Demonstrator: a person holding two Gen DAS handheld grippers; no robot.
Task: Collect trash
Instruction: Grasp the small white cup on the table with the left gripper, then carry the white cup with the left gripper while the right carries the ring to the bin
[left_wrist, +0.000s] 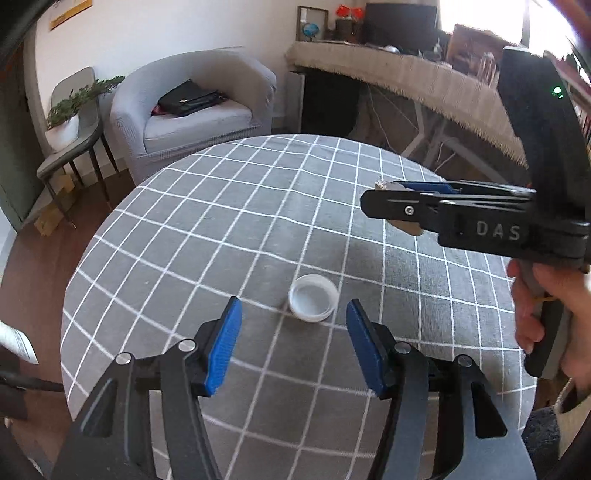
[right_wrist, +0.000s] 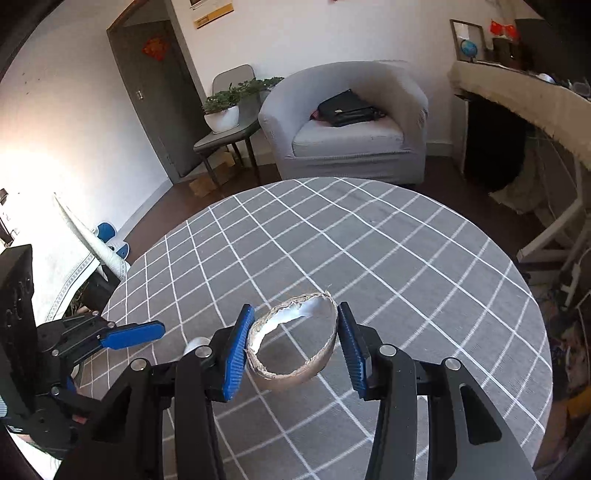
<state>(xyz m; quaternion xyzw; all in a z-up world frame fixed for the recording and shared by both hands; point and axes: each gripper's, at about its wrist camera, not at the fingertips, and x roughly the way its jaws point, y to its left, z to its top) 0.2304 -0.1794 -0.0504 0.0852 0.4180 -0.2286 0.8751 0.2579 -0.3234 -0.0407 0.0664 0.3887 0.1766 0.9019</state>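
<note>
A small white plastic cap (left_wrist: 313, 297) lies open side up on the round table's grey checked cloth (left_wrist: 207, 229). My left gripper (left_wrist: 295, 347) hovers just short of the cap, open, with nothing between its blue pads. My right gripper (right_wrist: 295, 349) is shut on a torn cardboard tape ring (right_wrist: 317, 363), which is squeezed into an oval above the cloth (right_wrist: 388, 251). In the left wrist view the right gripper (left_wrist: 376, 195) is off to the right, with bits of the ring (left_wrist: 408, 227) showing. A left fingertip (right_wrist: 133, 334) shows at the left, the cap (right_wrist: 195, 345) half hidden behind my right finger.
A grey armchair (right_wrist: 351, 122) holding a black bag (right_wrist: 347, 107) stands beyond the table. Next to it a side chair bears a potted plant (right_wrist: 221, 110). A cloth-covered desk (left_wrist: 406, 70) runs along the right. A person's hand (left_wrist: 543, 314) grips the right handle.
</note>
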